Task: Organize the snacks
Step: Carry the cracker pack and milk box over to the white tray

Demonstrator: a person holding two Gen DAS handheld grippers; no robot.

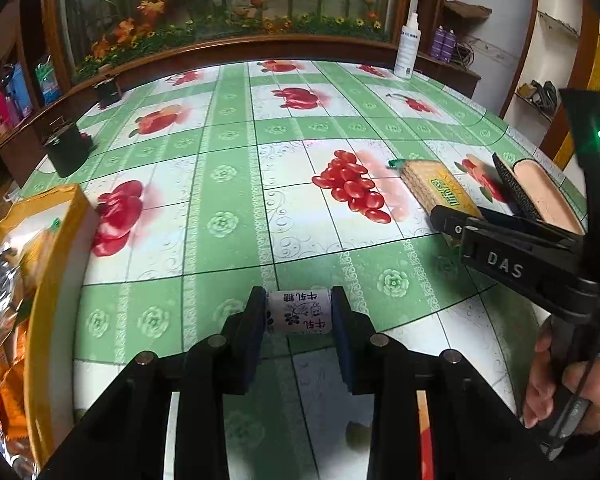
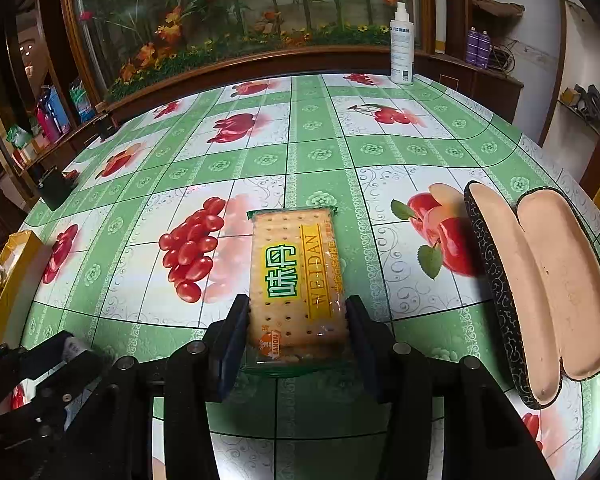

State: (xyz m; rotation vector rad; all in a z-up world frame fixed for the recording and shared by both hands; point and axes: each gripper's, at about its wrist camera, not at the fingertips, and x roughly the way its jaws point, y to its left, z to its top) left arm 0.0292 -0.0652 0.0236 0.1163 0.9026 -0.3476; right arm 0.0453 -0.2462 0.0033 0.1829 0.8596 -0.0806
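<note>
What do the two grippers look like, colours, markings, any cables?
Both grippers are black, angular frames with round silver bolts. The left gripper has dark blue pads on its fingers; so does the right gripper. Seen from the left wrist, the right one carries white "DAS" lettering, a green light and a black cable.

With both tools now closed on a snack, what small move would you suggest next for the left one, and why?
Probably lift the left tool a little and carry it left toward the yellow cardboard box. Its pads are shut on the small white paper-wrapped candy, which sits just above the green fruit-print tablecloth, and the box already holds snack packets. The right tool grips the yellow cracker packet.
</note>
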